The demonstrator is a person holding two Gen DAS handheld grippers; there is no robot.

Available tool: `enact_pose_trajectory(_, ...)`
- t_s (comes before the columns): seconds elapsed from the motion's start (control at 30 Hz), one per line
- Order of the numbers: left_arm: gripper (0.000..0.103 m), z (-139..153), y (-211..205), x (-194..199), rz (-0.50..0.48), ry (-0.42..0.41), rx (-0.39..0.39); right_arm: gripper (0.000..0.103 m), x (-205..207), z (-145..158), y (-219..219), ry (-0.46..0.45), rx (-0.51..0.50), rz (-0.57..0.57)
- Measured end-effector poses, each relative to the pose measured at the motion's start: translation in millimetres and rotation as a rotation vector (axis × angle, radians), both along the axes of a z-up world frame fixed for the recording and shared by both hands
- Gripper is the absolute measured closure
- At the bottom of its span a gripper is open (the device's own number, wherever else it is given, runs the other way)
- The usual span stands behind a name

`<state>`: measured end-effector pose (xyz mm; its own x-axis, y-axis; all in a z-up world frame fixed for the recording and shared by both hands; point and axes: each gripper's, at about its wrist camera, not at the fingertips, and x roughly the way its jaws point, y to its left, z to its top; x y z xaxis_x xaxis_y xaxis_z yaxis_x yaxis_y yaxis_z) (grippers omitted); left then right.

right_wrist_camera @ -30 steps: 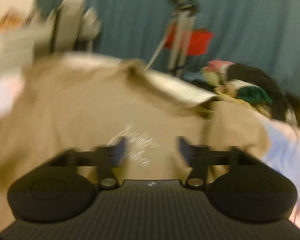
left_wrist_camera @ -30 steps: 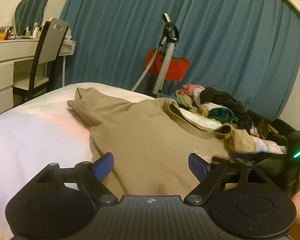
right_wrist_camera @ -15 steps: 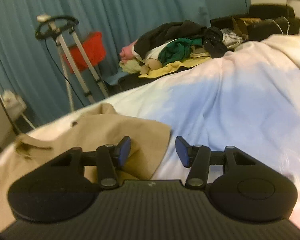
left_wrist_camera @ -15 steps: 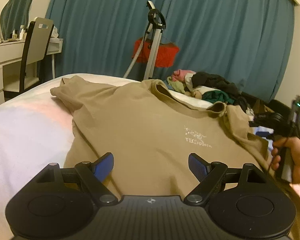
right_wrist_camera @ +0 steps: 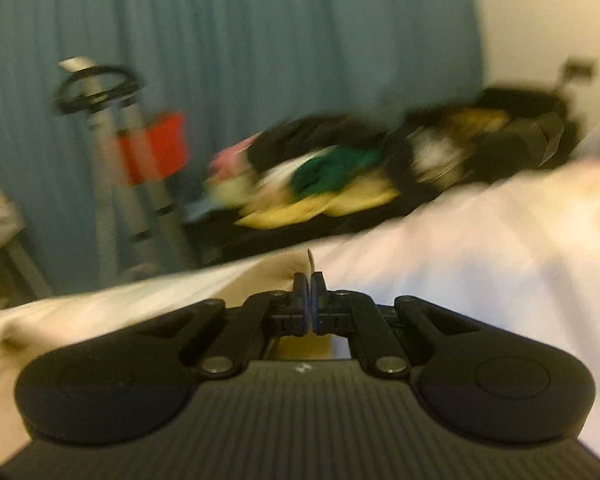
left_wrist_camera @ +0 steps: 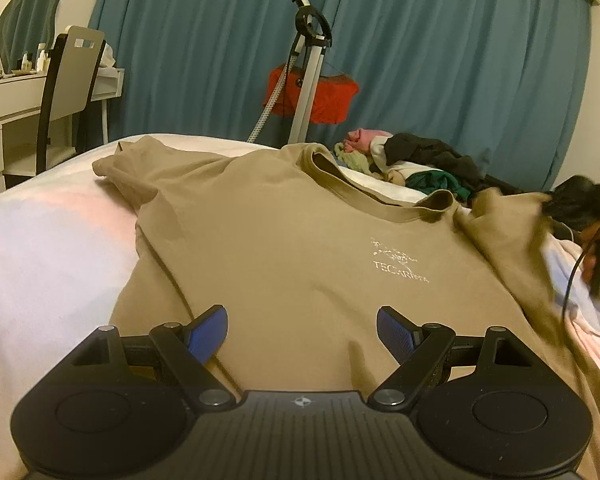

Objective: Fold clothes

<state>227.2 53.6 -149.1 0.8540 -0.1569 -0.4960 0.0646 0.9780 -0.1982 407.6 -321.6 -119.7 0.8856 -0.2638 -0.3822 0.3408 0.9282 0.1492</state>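
White-sheeted bed [left_wrist_camera: 40, 248], tan T-shirt [left_wrist_camera: 284, 248] spread front-up across it, sleeves out

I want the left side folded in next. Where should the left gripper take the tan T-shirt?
Judging by its pose, pinch the hem edge of the left sleeve, coming in from the left over the white bedsheet. That sleeve lies spread on the tan T-shirt, and the left gripper is open.

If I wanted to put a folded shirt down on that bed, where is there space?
Bare white sheet lies left of the tan T-shirt, toward the chair. More sheet shows beyond the shirt's right sleeve. The clothes pile behind is crowded.
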Motion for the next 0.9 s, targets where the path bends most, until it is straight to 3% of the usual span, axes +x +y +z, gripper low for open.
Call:
enact_pose_trajectory(0.07,0.019,-1.0,-2.8,-0.9,-0.006,-0.004,0.015,0.096,-3.0,7.4,-22.1,-0.004,-0.021,-0.124)
enact_pose_trajectory(0.13,0.019,-1.3,-5.8,-1.5,-0.011,-0.008,0.026,0.095,-17.3,8.7,-43.5,-0.038,0.048,-0.202)
enact_pose_trajectory(0.17,0.019,-1.1,-6.9,-2.1,-0.013,-0.01,0.03,0.088,-24.4,9.3,-54.3,-0.055,0.083,-0.24)
enact_pose_trajectory(0.2,0.02,-0.7,-7.8,-2.8,-0.015,-0.011,0.035,0.079,-32.7,8.9,-64.0,-0.072,0.123,-0.271)
enact_pose_trajectory(0.23,0.019,-0.2,-8.1,-3.8,-0.017,-0.014,0.038,0.049,-47.5,2.2,-68.4,-0.087,0.192,-0.257)
enact_pose_trajectory(0.27,0.019,0.5,-8.3,-5.1,-0.018,-0.018,0.041,0.025,-62.4,-4.4,-72.8,-0.103,0.261,-0.243)
enact_pose_trajectory(0.3,0.019,1.4,-7.9,-6.0,-0.017,-0.022,0.041,0.022,-77.3,-11.1,-77.1,-0.118,0.33,-0.229)
enact_pose_trajectory(0.47,0.019,6.5,-3.4,-13.6,-0.006,-0.015,0.015,0.021,-141.9,-69.3,-68.6,-0.084,0.682,-0.131)
enact_pose_trajectory(0.57,0.019,9.4,-0.4,-19.0,0.003,-0.006,-0.004,0.022,-154.7,-106.5,-50.8,-0.023,0.82,-0.065)
enact_pose_trajectory(0.67,0.019,12.3,1.8,-24.7,0.011,0.002,-0.019,0.022,-136.9,-122.5,-37.8,0.026,0.789,-0.009)
enact_pose_trajectory(0.8,0.019,13.8,-1.0,-32.7,0.013,-0.005,-0.001,0.022,-118.9,-131.4,-33.2,-0.052,0.754,0.037)
enact_pose_trajectory(0.9,0.019,12.5,-3.3,-34.5,-0.004,-0.003,-0.026,0.033,-103.4,-135.7,-38.2,-0.131,0.707,0.059)
